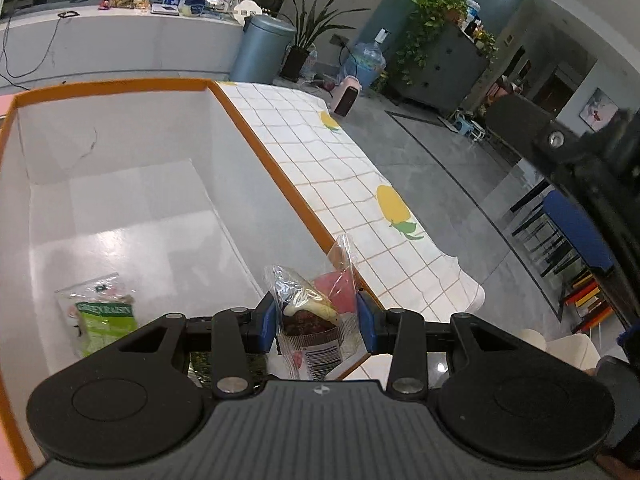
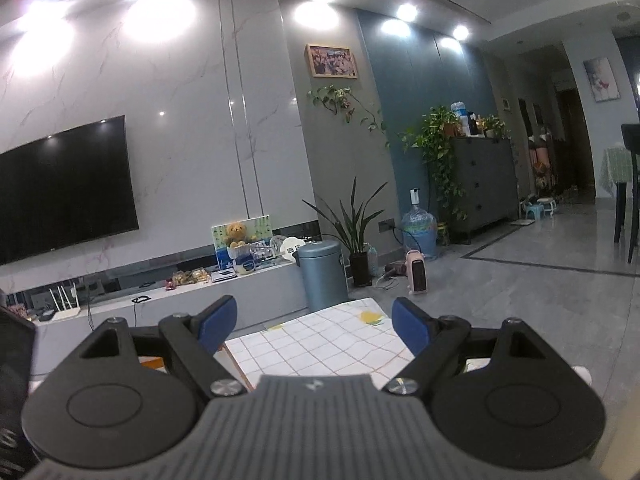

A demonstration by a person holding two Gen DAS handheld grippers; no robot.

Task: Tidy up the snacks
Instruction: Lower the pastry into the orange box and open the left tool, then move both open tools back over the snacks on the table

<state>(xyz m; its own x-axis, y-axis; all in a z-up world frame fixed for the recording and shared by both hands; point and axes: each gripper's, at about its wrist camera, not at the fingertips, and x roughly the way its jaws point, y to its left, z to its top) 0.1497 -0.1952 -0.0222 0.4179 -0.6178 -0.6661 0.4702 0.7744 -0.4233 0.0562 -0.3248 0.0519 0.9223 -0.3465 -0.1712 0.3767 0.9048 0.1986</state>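
Note:
My left gripper (image 1: 316, 320) is shut on a clear-wrapped snack (image 1: 312, 312) with a dark cake, white cream and a pink part. It holds the snack over the right edge of a white box with an orange rim (image 1: 256, 148). A green raisin packet (image 1: 102, 316) lies on the box floor at the lower left. A dark green packet (image 1: 228, 364) shows under the gripper. My right gripper (image 2: 314, 324) is open and empty, raised above the table with the checked cloth (image 2: 320, 344).
The cloth with lemon prints (image 1: 340, 184) covers the table to the right of the box. Beyond stand a blue bin (image 1: 262, 50), a potted plant (image 1: 304, 36), a pink heater (image 1: 346, 96) and a TV counter (image 2: 180, 300).

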